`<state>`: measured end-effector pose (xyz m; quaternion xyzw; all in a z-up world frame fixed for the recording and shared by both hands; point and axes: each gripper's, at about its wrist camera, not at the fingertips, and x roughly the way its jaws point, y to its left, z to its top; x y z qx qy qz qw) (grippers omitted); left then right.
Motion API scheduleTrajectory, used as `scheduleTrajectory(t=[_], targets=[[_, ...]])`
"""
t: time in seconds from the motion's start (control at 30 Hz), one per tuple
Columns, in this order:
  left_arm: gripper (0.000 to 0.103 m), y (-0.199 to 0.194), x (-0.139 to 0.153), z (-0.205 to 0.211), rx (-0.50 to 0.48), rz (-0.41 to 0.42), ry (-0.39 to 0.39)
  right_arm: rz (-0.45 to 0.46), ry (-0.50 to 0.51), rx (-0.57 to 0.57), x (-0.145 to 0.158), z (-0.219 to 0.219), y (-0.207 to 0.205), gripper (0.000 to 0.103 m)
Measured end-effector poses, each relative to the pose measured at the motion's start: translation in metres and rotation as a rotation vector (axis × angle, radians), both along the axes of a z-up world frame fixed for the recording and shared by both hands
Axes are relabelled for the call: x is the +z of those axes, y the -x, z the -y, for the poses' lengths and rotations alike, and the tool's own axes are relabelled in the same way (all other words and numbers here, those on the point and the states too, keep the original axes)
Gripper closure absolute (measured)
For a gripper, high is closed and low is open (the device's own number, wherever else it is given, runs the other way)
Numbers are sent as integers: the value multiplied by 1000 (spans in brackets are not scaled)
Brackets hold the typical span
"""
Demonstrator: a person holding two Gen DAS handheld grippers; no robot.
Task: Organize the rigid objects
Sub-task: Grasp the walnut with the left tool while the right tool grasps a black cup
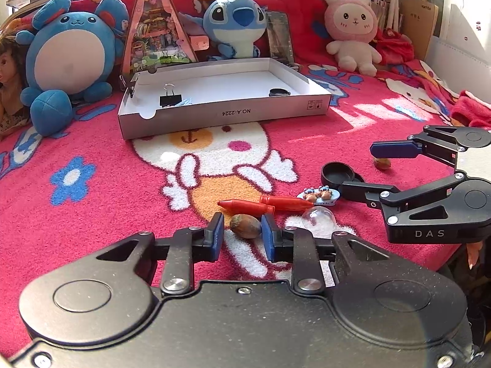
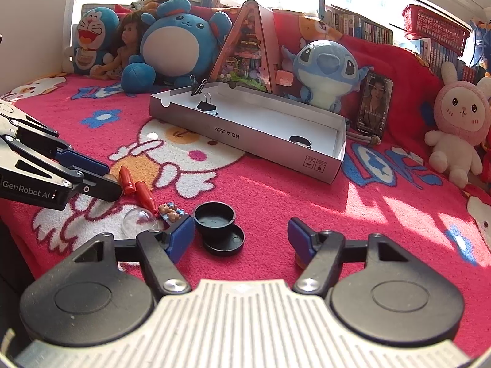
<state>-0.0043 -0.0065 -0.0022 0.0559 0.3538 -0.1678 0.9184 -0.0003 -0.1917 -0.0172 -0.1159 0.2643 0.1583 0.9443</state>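
My left gripper (image 1: 242, 230) is open with a brown acorn (image 1: 245, 225) lying between its blue pads on the red blanket, the right pad close to or touching it. Just beyond lie two red crayons (image 1: 267, 205), a clear dome (image 1: 318, 220) and a small bear figure plate (image 1: 319, 196). My right gripper (image 2: 241, 234) is open wide and empty, hovering by a black cap and its lid (image 2: 219, 224); it also shows in the left wrist view (image 1: 365, 168). A second nut (image 1: 382, 163) lies near its finger. The white cardboard tray (image 1: 227, 116) holds a binder clip (image 1: 170, 98) and a black ring (image 1: 278, 92).
Plush toys line the back: a blue round one (image 1: 67, 58), Stitch (image 1: 236, 27), a pink bunny (image 1: 353, 33). A triangular miniature house (image 1: 156, 33) and a phone (image 2: 373, 105) stand behind the tray. A doll (image 2: 124, 46) and Doraemon (image 2: 92, 40) sit far left.
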Motion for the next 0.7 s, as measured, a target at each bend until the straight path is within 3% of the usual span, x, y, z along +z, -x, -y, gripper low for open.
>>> scheduleTrajectory(t=[0.7], targets=[[79,1,-2,-1,5,11,-20,-49,-76,-7,-3,-6,-16,35]])
